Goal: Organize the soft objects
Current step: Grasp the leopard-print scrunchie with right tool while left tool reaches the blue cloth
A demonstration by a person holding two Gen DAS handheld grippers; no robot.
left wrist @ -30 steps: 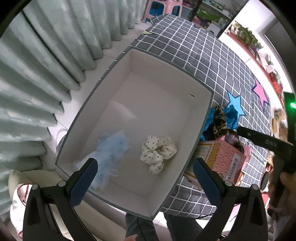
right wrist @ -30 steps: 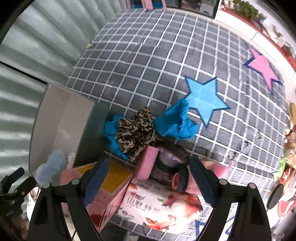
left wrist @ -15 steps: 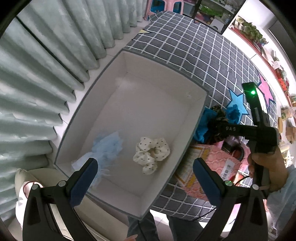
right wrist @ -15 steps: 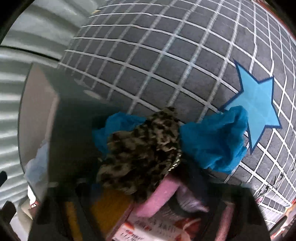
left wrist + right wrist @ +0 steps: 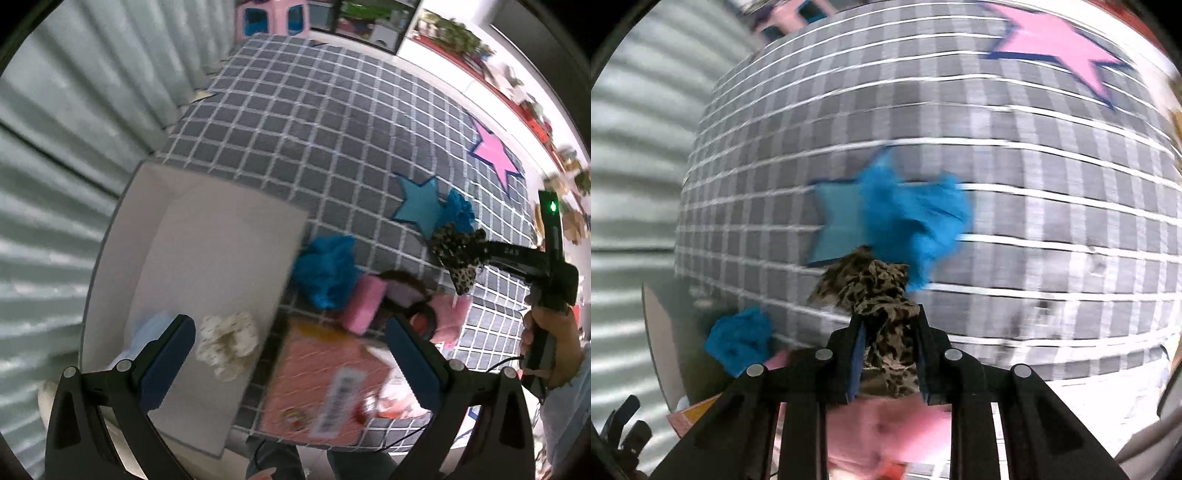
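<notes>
My right gripper (image 5: pixel 888 332) is shut on a leopard-print scrunchie (image 5: pixel 882 295) and holds it above the checked cloth; it also shows in the left wrist view (image 5: pixel 458 249). A blue scrunchie (image 5: pixel 916 218) lies by the blue star, another blue one (image 5: pixel 325 269) beside the white box (image 5: pixel 221 236). Inside the box lie a white dotted scrunchie (image 5: pixel 227 339) and a pale blue fluffy one (image 5: pixel 151 328). My left gripper (image 5: pixel 291 354) is open and empty above the box's near right edge.
A pink carton (image 5: pixel 325 380) and pink soft items (image 5: pixel 364 302) with a dark band lie right of the box. Curtains (image 5: pixel 55 184) hang at the left. A pink star (image 5: pixel 493 155) marks the cloth far right.
My right gripper closed on the leopard scrunchie and lifted it off the pile to the right. My left gripper swung right, from over the box toward its right edge.
</notes>
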